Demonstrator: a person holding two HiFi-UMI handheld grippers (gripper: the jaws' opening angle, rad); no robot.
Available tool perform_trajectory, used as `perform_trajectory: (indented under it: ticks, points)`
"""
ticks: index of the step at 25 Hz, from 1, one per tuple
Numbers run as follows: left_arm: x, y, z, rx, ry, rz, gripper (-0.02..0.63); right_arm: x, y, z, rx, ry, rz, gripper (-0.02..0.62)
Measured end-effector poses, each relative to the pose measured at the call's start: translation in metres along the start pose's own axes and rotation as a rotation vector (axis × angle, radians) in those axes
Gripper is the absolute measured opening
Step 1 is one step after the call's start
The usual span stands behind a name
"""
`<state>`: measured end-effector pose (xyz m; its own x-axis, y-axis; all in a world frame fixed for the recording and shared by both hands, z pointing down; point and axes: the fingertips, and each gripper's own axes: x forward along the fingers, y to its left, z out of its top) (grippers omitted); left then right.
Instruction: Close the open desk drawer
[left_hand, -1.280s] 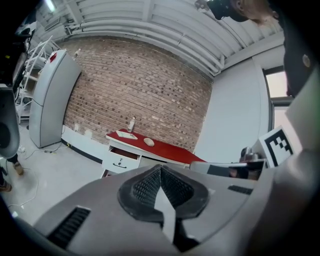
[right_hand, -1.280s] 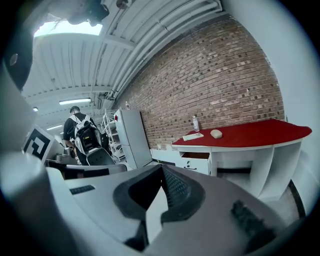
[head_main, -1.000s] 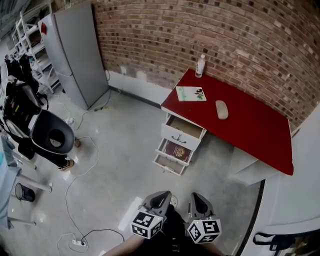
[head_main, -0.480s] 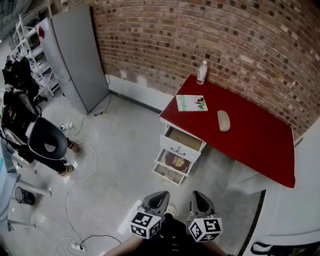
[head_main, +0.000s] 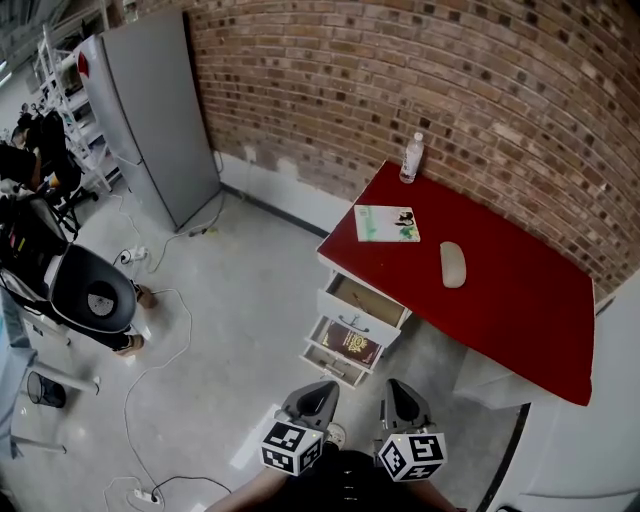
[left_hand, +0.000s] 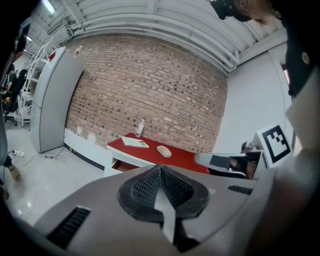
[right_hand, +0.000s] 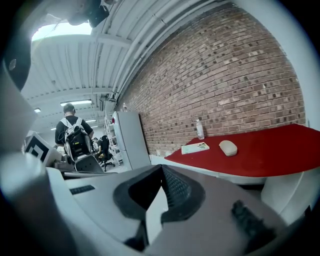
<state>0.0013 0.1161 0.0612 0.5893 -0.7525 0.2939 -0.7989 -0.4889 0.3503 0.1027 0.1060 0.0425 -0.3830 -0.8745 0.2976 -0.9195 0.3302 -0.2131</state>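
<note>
Red desk (head_main: 520, 300) against the brick wall (head_main: 450, 70) at far right, its top drawer (head_main: 366, 296) pulled out leftward, two lower drawers (head_main: 333, 366) out too, one holding a dark book (head_main: 350, 342), left gripper (head_main: 317, 390) and right gripper (head_main: 399, 390) side by side at the near edge, well apart from the drawers, both with jaws pressed together, nothing between them.

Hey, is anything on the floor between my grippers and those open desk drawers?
Nothing visible. Only bare floor lies between the left gripper, the right gripper and the open drawers; the chair sits well off to the left.
</note>
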Motion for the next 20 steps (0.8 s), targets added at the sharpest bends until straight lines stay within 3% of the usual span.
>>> perform_trajectory:
  ticks: [12, 20]
  points:
    - [0.052, 0.015, 0.013, 0.005, 0.008, 0.011, 0.006, 0.039, -0.027, 0.011, 0.008, -0.003, 0.015, 0.006]
    - [0.070, 0.029, 0.022, 0.010, 0.041, -0.022, 0.006, 0.050, -0.040, -0.001, 0.029, 0.034, -0.061, 0.006]
